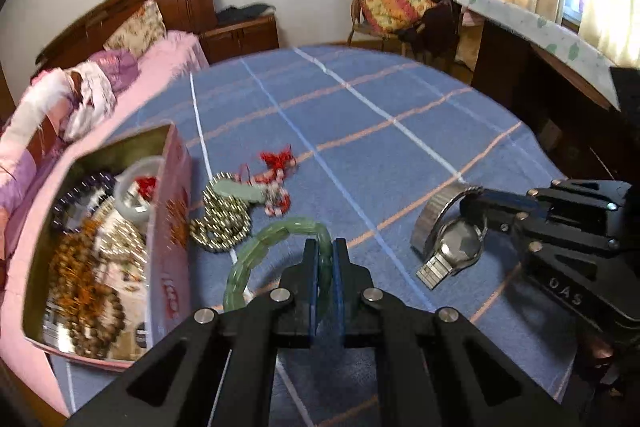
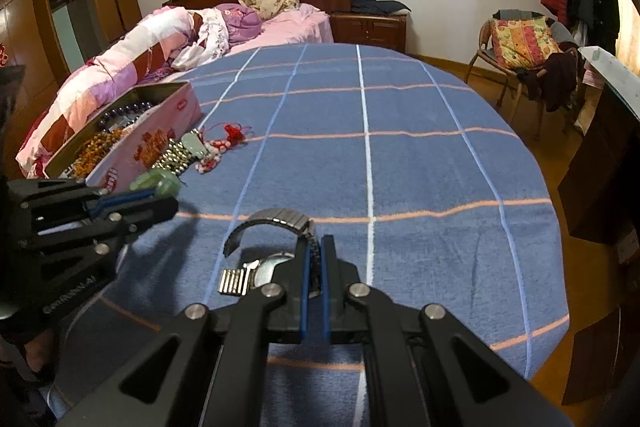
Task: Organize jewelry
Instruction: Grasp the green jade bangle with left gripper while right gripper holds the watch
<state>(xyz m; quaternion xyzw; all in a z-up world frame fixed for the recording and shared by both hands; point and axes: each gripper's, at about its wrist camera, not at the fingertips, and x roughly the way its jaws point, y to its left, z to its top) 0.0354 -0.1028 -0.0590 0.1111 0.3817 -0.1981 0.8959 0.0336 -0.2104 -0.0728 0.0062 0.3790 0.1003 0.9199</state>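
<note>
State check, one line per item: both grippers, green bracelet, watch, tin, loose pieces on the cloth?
Left gripper: shut on the green jade-like bead bracelet.
Right gripper: shut on the silver metal-band wristwatch.
Pink rectangular tin: open, holding bead strands.
Gold-coloured bead strand: loose beside the tin.
Red-and-white bead string: loose on the blue checked cloth.

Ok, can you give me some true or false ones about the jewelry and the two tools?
1. The left tool is shut on the green bracelet. True.
2. The right tool is pinching a red tassel. False: it is shut on the band of the silver watch.
3. The pink box has no jewelry in it. False: beads and a pale bangle lie inside.
4. The gold bead string lies on the blue blanket beside the box. True.
5. The watch is inside the box. False: it is out on the blanket.
</note>
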